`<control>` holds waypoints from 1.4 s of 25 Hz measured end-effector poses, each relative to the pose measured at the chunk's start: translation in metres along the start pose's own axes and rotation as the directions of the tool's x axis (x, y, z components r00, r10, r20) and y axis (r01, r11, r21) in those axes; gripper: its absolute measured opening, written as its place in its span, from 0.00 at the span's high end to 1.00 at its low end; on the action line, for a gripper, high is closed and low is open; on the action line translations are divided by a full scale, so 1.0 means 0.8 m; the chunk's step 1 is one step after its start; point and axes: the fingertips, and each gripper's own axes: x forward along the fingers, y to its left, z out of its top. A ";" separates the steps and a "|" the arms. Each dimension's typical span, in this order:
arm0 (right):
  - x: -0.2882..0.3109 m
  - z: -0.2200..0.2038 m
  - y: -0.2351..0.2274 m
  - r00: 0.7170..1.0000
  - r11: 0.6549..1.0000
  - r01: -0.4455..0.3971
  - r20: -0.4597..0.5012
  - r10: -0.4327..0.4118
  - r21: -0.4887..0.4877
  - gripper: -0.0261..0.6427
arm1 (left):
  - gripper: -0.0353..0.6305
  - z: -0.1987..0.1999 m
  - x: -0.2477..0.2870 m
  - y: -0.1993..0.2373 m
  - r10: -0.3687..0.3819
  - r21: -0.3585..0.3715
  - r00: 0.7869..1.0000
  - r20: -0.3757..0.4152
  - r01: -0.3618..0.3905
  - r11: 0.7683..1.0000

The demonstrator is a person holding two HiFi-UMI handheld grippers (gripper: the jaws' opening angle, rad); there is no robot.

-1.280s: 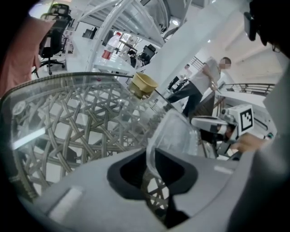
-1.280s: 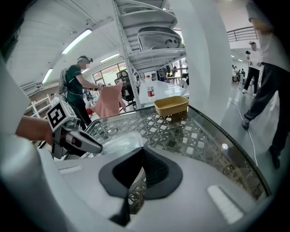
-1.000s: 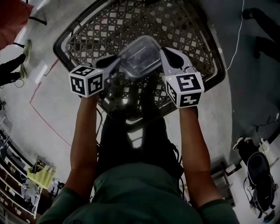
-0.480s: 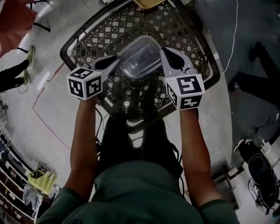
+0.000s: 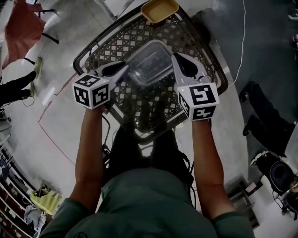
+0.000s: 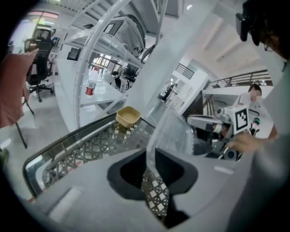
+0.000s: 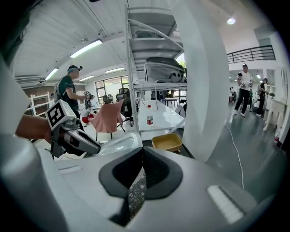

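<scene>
I have the clear plastic container (image 5: 150, 62) held between the two tools, above the bench (image 5: 153, 107) with the lattice top. The left hand-held gripper (image 5: 122, 69) is closed on the thin wall at the container's left side. In the left gripper view the jaws meet on the transparent edge, with the lattice showing through it. The right hand-held gripper (image 5: 179, 62) is closed on the opposite rim. In the right gripper view the jaws stand together, pinching this rim, and the container's body lies to their left, toward the other tool. So both are gripping the same thing, one on each side. As I judge it, the step in hand is a carry with two tools. The container seems lifted free of the bench surface, although from above I cannot be fully sure that its bottom is not touching. A yellow dish (image 5: 159, 10) sits at the far edge of the bench, well apart from the container. For the next move I think the important point is that both tools travel together, at the same height and the same spacing. The wall is thin and flexible, so pulling apart could slip a rim out and pushing together could buckle it. I would hold the pinch firm and the container level.
</scene>
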 end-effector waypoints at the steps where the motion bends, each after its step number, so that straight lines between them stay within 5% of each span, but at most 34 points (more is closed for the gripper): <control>1: -0.005 0.008 0.001 1.000 1.000 0.003 0.007 -0.003 -0.003 0.95 | 0.86 0.007 -0.005 -0.005 -0.002 0.007 1.000 0.005 0.002 1.000; 19: -0.094 0.123 0.014 0.986 0.996 0.085 0.144 -0.078 -0.041 0.95 | 0.86 0.109 -0.087 -0.079 -0.037 0.152 0.994 0.102 0.021 0.988; 35: -0.135 0.166 0.028 0.978 0.991 0.118 0.177 -0.106 -0.056 0.95 | 0.86 0.143 -0.127 -0.114 -0.062 0.210 0.990 0.125 0.034 0.977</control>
